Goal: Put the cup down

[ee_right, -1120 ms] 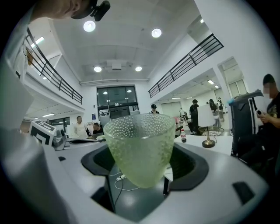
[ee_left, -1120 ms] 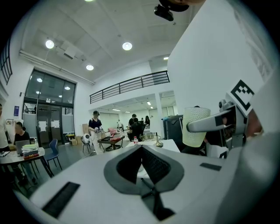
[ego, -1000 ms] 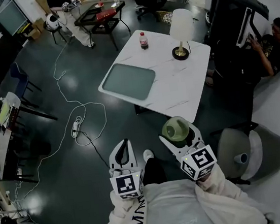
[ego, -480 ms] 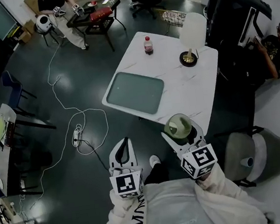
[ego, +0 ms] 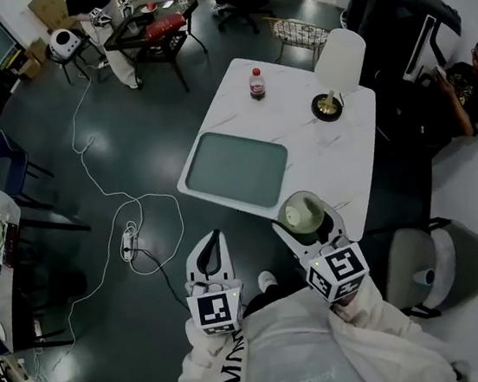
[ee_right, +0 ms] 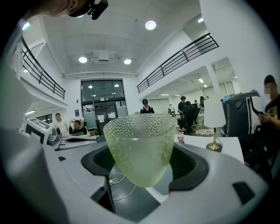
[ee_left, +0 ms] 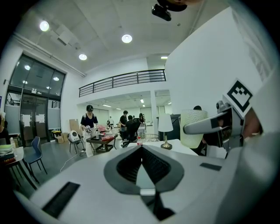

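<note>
- Right claw [ego: 306, 223]: jaws closed on the sides of the green pebbled cup [ee_right: 139, 146], which stands upright between them, mouth up, and looks empty.
- Left claw [ee_left: 141, 152]: jaws together with nothing between them. It is held low beside the right one and off the desk [ego: 327, 161].
- Cup position: aloft at the near edge of the white desk. In the right gripper view, dark floor [ee_right: 118, 190] and a cable [ee_right: 114, 179] show below its base, with only a sliver of white desk edge beside it. It rests on no surface.
- Desk contents: a grey-green tray [ego: 236, 169] lies toward the near left corner. A red-capped bottle [ego: 255, 83] stands at the far edge, and a lamp [ego: 335, 72] near the far right corner. A bare strip of top runs between the tray and the right edge.
- Progress: the grasp and the carry to the desk are judged complete; the setting-down is not yet done.
- Remaining, as judged: bring the cup fully over the desk, likely onto the bare strip or the tray. Then lower it until the base bears, and part the jaws only after that.
</note>
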### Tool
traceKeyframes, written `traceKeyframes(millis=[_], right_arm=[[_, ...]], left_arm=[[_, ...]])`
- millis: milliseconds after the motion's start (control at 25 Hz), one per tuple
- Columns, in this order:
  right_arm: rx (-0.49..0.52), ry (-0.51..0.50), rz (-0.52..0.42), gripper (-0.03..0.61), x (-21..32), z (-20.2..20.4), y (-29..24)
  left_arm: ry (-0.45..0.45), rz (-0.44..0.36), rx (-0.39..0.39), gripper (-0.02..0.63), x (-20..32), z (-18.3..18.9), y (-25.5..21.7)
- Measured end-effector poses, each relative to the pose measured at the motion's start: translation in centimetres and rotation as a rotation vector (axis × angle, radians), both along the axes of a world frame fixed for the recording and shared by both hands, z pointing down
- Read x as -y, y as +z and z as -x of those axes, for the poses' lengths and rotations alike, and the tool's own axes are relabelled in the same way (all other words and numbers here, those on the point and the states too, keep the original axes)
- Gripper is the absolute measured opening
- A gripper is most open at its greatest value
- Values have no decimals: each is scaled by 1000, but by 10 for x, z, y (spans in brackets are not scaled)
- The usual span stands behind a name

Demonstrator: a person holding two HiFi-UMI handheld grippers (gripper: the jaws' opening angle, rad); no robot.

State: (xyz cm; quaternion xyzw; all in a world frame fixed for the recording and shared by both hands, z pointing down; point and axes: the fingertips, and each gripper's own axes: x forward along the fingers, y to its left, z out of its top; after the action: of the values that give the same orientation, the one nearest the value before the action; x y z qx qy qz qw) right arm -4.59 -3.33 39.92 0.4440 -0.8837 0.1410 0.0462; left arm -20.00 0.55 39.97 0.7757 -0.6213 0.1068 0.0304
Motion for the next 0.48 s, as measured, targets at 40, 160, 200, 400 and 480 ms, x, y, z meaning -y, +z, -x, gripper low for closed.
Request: traceKeyframes(millis=[40, 160, 200, 400, 480], right_arm=[[-2, 0, 2, 373, 2, 2, 1], [-13, 5, 4, 373, 5, 7, 2], [-19, 11, 3, 373, 6, 7, 2], [-26, 32, 5, 373, 9, 4, 7], [-32, 33, 4, 373, 13, 4, 8]], left_arm=[[0, 1, -3, 11, 2, 2, 1], [1, 8, -10, 11, 6, 7, 5], [4, 11, -11, 11, 7, 7, 6], [14, 17, -13, 11, 13, 7, 11], [8, 15, -17, 11, 17, 9, 12]])
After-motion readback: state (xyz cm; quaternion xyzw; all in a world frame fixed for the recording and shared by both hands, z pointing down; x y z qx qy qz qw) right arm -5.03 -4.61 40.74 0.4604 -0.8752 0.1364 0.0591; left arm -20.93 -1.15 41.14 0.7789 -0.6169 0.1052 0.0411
